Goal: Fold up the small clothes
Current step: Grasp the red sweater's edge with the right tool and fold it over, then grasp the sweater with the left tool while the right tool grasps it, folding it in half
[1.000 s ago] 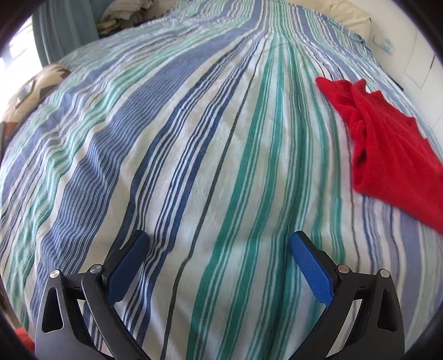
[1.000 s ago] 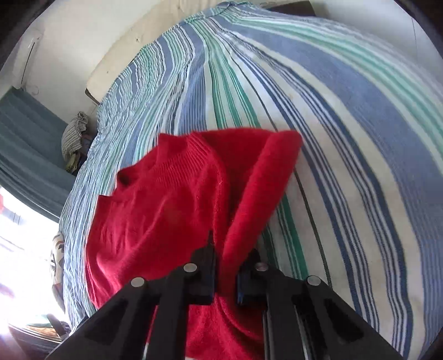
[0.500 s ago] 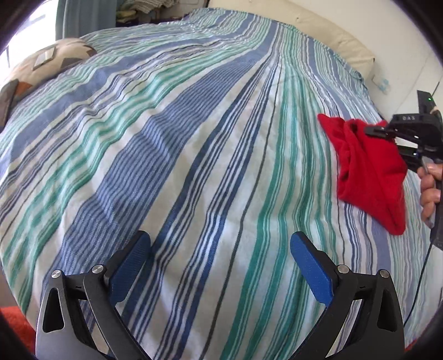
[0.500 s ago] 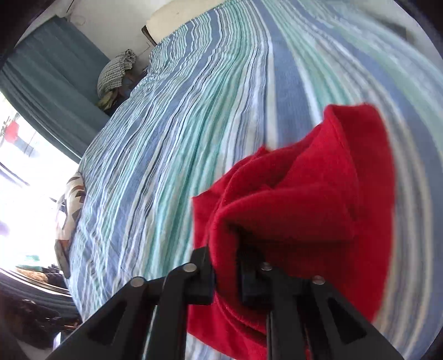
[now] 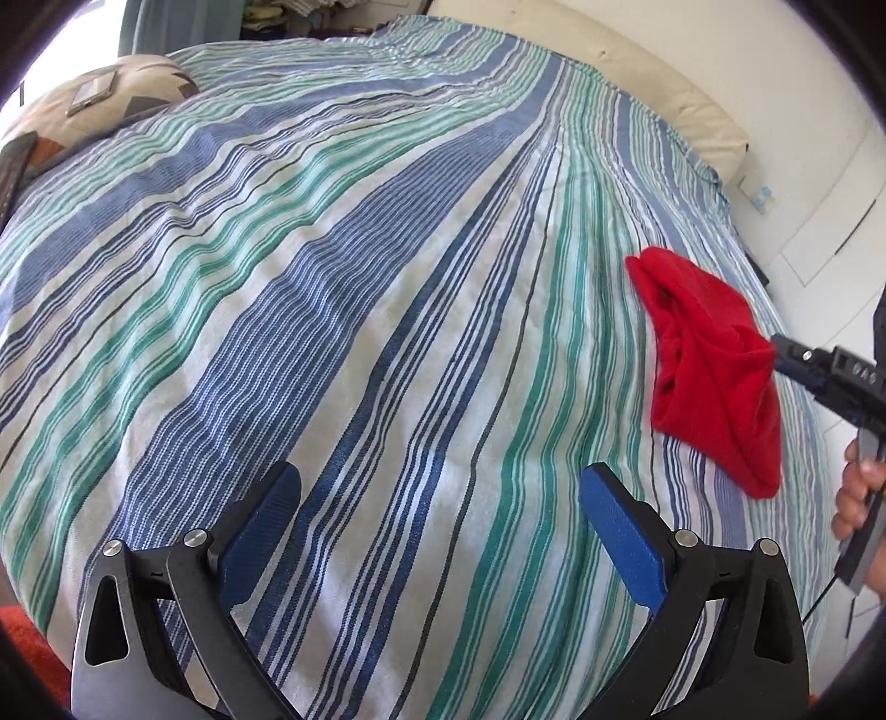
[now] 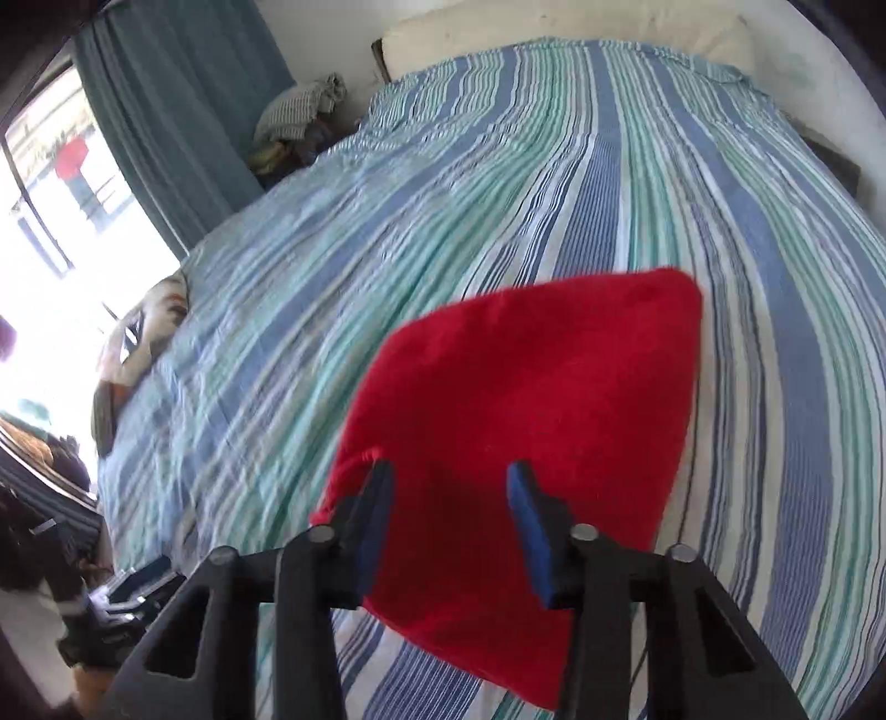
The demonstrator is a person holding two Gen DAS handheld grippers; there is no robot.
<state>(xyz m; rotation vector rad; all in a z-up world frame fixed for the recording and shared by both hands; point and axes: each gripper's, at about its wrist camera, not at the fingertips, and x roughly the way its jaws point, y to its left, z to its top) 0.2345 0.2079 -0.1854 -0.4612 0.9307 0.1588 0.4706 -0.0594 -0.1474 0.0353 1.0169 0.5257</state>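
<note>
One red garment (image 6: 531, 421) on striped bedspread (image 5: 343, 310); both jaws parted

A wide bed (image 5: 387, 288) under a blue, green and white striped cover; cream headboard (image 6: 554, 22) against a white wall (image 5: 803, 138); teal curtain (image 6: 177, 111) beside a bright window (image 6: 50, 183); patterned pillow (image 5: 99, 105) at the bed's edge.

Parted right gripper (image 6: 451, 501) over red garment (image 6: 531, 421) on striped bedspread (image 6: 498, 183)

garment (image 6: 531, 421) on bedspread (image 5: 343, 310), pillow (image 5: 94, 105) at its far left edge
</note>
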